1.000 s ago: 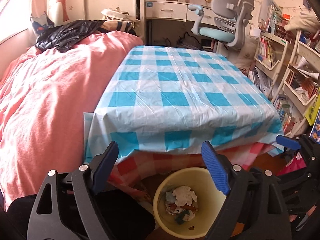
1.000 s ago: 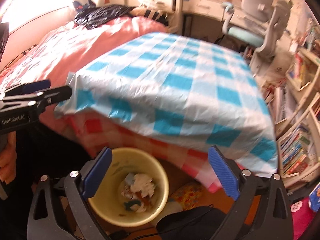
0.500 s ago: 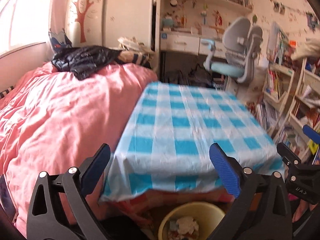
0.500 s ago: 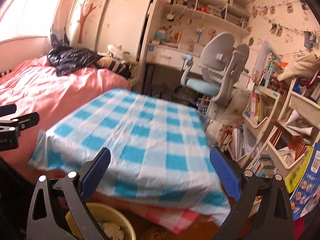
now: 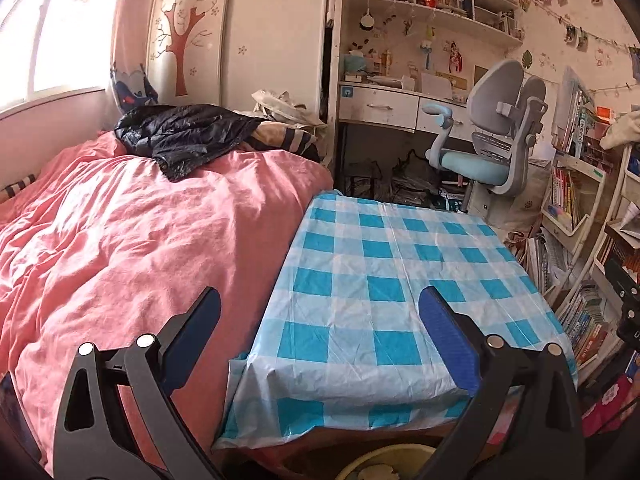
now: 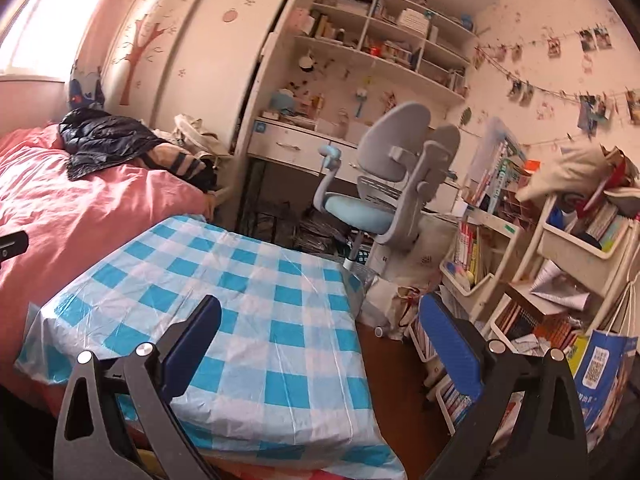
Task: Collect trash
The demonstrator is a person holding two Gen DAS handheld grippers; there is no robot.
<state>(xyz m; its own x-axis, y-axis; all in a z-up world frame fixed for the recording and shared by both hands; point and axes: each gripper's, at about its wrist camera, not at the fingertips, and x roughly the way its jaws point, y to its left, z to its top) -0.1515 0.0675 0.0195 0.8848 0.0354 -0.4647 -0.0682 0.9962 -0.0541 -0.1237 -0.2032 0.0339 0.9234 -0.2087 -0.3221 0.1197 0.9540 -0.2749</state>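
Left tongs point(image 5: 318, 332) spread wide, nothing between pads, held above near edge of surface point(image 5: 384, 280) w/ blue-white check cloth. Right tongs point(image 6: 320, 332) also spread, nothing gripped, over same surface point(image 6: 248, 292), aimed more twd bookshelves point(image 6: 520, 280) on right. Yellow trash bin point(image 5: 384, 464) only just visible at bottom edge of left view, below front edge of surface, between the tong arms; white crumpled trash point(image 5: 374, 473) inside, barely showing. Bin not visible in right view. Pink bed point(image 5: 120, 232) directly left of surface, black jacket point(image 5: 184, 136) on far end. Grey/blue desk chair point(image 5: 488, 140) beyond surface, by desk w/ drawers point(image 5: 380, 106).
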